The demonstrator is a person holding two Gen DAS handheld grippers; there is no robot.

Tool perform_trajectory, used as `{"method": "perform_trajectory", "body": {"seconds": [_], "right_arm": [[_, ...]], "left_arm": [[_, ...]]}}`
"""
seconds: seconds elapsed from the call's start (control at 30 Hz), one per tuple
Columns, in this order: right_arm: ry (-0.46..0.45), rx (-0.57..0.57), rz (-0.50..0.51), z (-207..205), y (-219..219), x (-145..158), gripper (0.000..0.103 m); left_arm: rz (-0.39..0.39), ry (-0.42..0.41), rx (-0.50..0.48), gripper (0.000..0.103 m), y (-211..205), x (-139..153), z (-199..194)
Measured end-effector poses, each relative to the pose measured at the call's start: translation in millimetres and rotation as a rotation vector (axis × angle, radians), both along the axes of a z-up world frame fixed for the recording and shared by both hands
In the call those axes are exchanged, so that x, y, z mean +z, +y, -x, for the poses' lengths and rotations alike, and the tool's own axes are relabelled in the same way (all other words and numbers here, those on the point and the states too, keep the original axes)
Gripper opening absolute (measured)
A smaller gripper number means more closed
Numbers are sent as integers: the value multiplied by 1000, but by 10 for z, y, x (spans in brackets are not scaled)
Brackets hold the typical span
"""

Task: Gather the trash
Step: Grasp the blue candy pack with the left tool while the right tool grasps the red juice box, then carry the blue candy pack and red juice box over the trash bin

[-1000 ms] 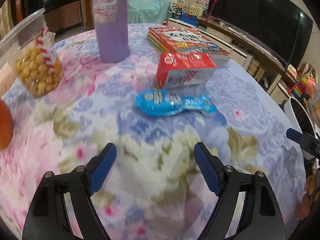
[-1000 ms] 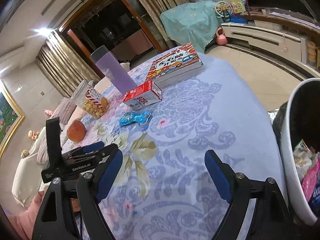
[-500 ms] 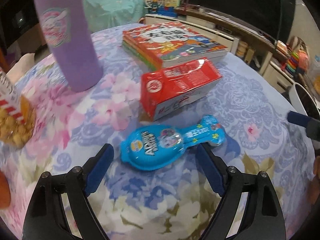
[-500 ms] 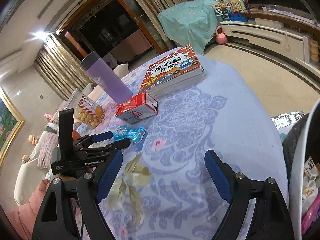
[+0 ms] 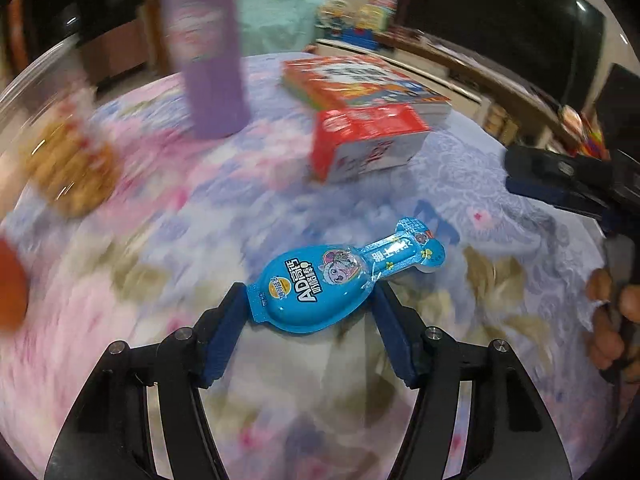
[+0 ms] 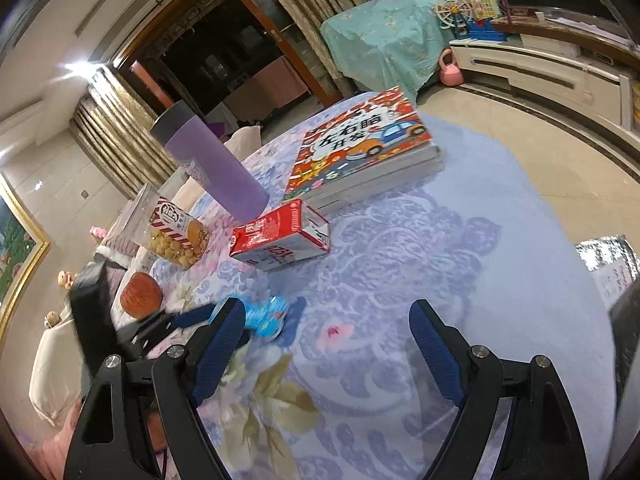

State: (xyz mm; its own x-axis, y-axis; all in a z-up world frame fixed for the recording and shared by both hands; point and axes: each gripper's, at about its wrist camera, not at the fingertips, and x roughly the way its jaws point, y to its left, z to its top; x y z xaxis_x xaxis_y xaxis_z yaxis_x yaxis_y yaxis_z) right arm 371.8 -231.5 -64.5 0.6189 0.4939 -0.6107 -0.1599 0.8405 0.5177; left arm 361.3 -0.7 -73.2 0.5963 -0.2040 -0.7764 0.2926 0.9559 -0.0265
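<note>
A blue spoon-shaped snack pack (image 5: 320,292) sits with its wide end between the fingers of my left gripper (image 5: 309,292). The jaws are closing and both blue pads touch the pack's sides. The pack looks sharp while the floral tablecloth (image 5: 160,240) around it is blurred. In the right wrist view the pack (image 6: 266,318) shows just past the left gripper (image 6: 188,318). My right gripper (image 6: 326,308) hangs open over the cloth with nothing between its fingers; it is also seen at the right as the right gripper (image 5: 532,178). A red carton (image 5: 368,140) lies on its side behind the pack.
A stack of picture books (image 6: 360,152), a purple tumbler (image 6: 216,164), a popcorn jar (image 6: 172,232) and an orange fruit (image 6: 142,296) stand on the round table. A hand (image 5: 612,320) shows at the right. The bin's edge (image 6: 630,400) is at the far right.
My left gripper moved forward to the blue pack and its jaws narrowed onto it. The right gripper slid left over the table, and the bin has nearly left its view.
</note>
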Motion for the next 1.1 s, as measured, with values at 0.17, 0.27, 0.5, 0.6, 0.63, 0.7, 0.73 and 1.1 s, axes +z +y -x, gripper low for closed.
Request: {"method": "perform_trajectory", "body": {"seconds": [0.17, 0.27, 0.5, 0.6, 0.63, 0.7, 0.73, 1.1], "right_arm": [[-14, 49, 47, -173, 313, 28, 86], [-35, 79, 123, -256, 545, 47, 93], [-79, 85, 344, -472, 995, 40, 99], [-62, 63, 377, -589, 1054, -29, 100], [-55, 60, 381, -627, 1062, -56, 99], [-54, 57, 383, -666, 1074, -78, 99], [-54, 52, 384, -677, 1068, -81, 98], [-104, 47, 267, -147, 696, 117, 90]], "left_arm": [[57, 9, 133, 63, 368, 12, 370], [95, 20, 196, 63, 578, 4, 571], [141, 31, 244, 63, 747, -4, 804], [149, 31, 249, 63, 772, -17, 821], [152, 31, 250, 63, 778, -18, 827], [152, 28, 252, 63, 781, -17, 847], [152, 27, 252, 63, 783, -14, 861], [174, 25, 221, 63, 587, 22, 928]]}}
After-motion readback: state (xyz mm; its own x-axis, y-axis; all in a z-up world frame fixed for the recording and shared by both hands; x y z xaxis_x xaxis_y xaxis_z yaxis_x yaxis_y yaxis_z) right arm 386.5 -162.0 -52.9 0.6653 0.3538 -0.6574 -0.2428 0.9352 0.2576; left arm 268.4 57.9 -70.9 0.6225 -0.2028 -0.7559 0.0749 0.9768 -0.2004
